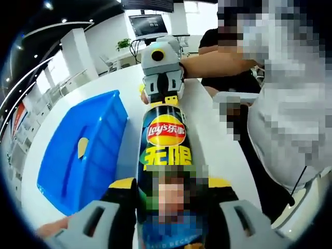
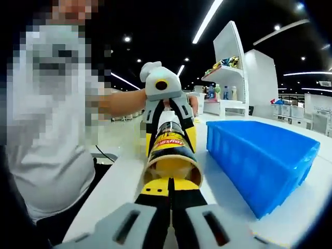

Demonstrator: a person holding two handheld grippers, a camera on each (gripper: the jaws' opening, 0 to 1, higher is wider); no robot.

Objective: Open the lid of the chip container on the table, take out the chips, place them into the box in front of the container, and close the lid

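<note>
A Lay's chip can (image 1: pixel 165 140) lies level above the white table (image 1: pixel 218 145), and my left gripper (image 1: pixel 168 184) is shut around its body. At the can's far end my right gripper (image 1: pixel 163 98) meets the top. In the right gripper view the can (image 2: pixel 168 145) points at me with its yellowish lid (image 2: pixel 172 168) facing the camera. My right gripper (image 2: pixel 170 188) is pinched shut on the lid's lower rim. My left gripper (image 2: pixel 170 140) clamps the can further back. A blue box (image 1: pixel 83 150) sits beside the can, open side up, with a yellow chip inside it.
A person (image 2: pixel 52 129) in a white shirt stands close at the table's edge. The blue box (image 2: pixel 254 155) takes up the table (image 2: pixel 119 187) on the can's other side. White shelving (image 2: pixel 228 78) stands farther back.
</note>
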